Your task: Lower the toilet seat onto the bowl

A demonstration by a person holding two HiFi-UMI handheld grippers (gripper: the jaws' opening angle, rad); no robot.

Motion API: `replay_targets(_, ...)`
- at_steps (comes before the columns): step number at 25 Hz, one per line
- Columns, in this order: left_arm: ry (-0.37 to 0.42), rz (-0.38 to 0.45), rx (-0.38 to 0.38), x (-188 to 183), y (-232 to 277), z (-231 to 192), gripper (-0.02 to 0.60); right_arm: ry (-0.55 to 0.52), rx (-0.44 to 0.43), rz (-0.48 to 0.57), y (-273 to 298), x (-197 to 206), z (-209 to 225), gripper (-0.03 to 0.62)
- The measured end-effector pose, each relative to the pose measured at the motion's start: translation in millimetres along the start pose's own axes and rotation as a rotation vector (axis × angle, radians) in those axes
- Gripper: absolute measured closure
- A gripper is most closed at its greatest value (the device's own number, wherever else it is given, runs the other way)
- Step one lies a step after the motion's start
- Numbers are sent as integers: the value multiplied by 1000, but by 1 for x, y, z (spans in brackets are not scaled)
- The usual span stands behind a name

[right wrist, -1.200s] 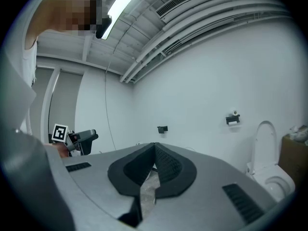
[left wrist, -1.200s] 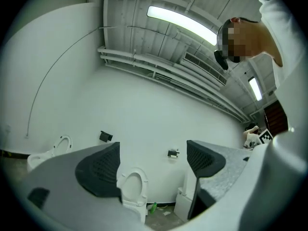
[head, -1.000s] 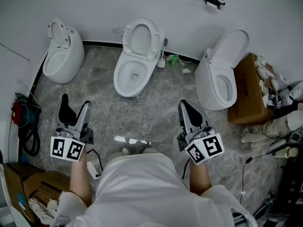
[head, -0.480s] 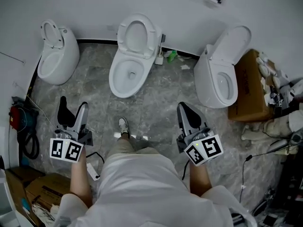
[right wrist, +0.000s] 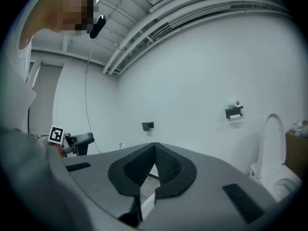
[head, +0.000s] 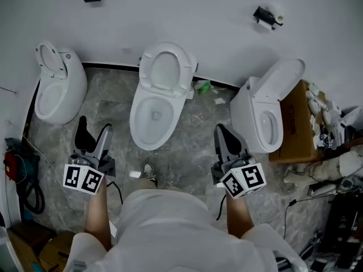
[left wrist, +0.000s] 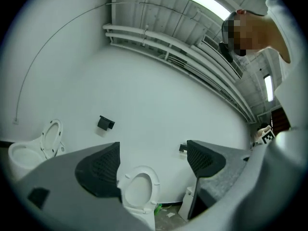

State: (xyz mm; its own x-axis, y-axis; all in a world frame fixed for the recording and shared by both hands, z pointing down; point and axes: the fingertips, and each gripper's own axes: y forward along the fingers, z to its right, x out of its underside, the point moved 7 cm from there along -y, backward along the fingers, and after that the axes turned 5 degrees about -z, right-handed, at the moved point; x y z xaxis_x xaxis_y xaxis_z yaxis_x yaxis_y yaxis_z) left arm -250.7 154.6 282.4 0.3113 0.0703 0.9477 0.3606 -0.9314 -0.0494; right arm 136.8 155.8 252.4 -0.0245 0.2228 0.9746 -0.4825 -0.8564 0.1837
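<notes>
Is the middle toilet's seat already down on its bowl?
No, in the head view the seat stands upright behind the open bowl.

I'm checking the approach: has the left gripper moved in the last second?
Yes. The left gripper has come forward: its tips now sit level with the front rim of the middle toilet, where before they were short of it.
</notes>
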Motion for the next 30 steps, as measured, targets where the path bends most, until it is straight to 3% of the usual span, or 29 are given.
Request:
replay_targets(6, -46, -76, 78, -7, 80, -59, 163, 23, 40, -31, 83, -15, -3, 597)
replay_targets(13, -58, -142, 143, 14, 160, -57, 163, 51, 106, -59, 113, -17, 43, 597)
replay_targets(22, 102, -224, 172, 25, 254, -42, 164, 75, 73, -45, 155, -29, 113, 597)
replay_targets(30, 337, -321, 257, 51, 349, -42, 164, 105, 53, -95, 170, -14, 147, 597)
